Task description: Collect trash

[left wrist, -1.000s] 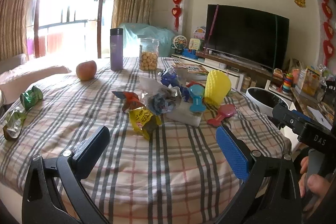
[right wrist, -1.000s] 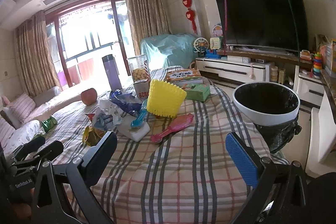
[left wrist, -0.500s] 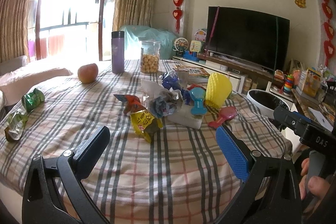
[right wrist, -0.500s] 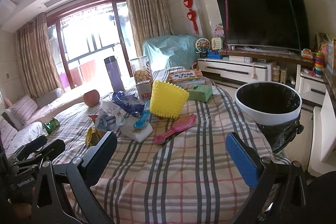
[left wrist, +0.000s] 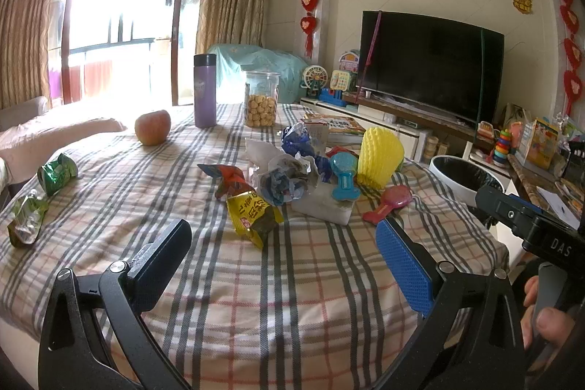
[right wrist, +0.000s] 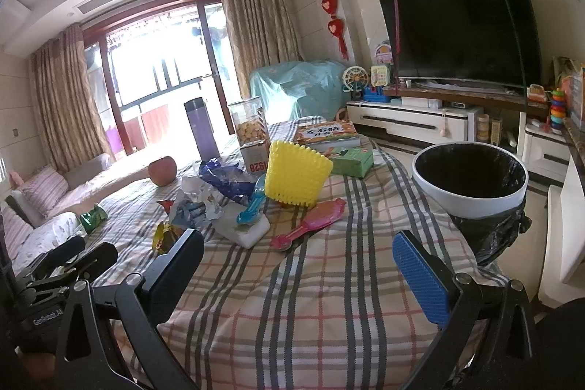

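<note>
Scattered near the middle of a plaid-covered table (left wrist: 292, 280) lies a small heap of trash: a yellow snack wrapper (left wrist: 252, 215) nearest the camera, a red wrapper (left wrist: 228, 180) just behind it, a crumpled ball of paper (left wrist: 285, 180) touching a white block (left wrist: 323, 205), and a blue foil wrapper (left wrist: 298, 143) farther back. Two green wrappers (left wrist: 56, 172) lie well apart from the heap, near the table's left edge. A white bin with a black liner (right wrist: 471, 178) stands just beside the table's right edge. Both grippers hover above the near end of the table, holding nothing: the left gripper (left wrist: 281, 265) has its jaws spread wide, and the right gripper (right wrist: 298, 273) is likewise released. Among the heap stand a yellow basket (right wrist: 296, 180), a blue toy spoon (left wrist: 343, 176) and a pink one (right wrist: 310, 225). Farther back sit an apple (left wrist: 153, 127), a purple flask (left wrist: 204, 90) and a jar of biscuits (left wrist: 260, 99).
</note>
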The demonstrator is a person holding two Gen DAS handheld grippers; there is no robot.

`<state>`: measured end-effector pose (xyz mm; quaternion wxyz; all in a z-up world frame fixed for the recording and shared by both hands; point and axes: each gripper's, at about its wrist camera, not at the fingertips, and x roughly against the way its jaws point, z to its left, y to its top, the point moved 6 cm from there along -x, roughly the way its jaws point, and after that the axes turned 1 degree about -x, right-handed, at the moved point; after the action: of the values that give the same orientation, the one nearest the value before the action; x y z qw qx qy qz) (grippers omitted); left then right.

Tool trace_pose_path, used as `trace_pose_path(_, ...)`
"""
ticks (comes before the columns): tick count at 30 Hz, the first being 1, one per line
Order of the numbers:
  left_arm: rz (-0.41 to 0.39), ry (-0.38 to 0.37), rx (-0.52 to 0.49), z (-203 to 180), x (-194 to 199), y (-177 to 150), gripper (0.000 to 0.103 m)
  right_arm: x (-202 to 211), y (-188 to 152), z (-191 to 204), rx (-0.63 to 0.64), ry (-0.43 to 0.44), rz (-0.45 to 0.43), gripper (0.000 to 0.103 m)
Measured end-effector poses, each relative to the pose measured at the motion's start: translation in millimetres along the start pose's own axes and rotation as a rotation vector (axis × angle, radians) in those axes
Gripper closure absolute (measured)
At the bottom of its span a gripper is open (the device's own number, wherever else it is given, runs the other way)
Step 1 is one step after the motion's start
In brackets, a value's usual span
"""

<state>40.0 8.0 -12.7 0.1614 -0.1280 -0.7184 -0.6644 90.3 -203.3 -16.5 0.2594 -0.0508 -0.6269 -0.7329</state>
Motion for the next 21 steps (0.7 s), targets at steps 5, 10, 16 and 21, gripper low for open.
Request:
trace_pose_path(5,-0.001,0.001,0.001,-0.1,0.3,-0.3,0.000,-0.6,-1.4,0.6,-0.003,0.005,0.004,0.000)
trace_pose_path(10,0.002,0.001,-0.001,0.0,0.0,-1.1,0.000,-1.2,-2.5,0.9,-0.006,0.006,0.007,0.000)
trace_pose_path(16,0.007,0.000,0.003,1.5,-0.5,-2.8,0.000,-2.4,-4.2,1.2,-0.005,0.009,0.012,0.000)
trace_pose_path(21,0.012,-0.001,0.006,3.1,-2.1,-3.7,0.000,-3.9,-6.4,1.8,-0.007,0.012,0.021,0.000)
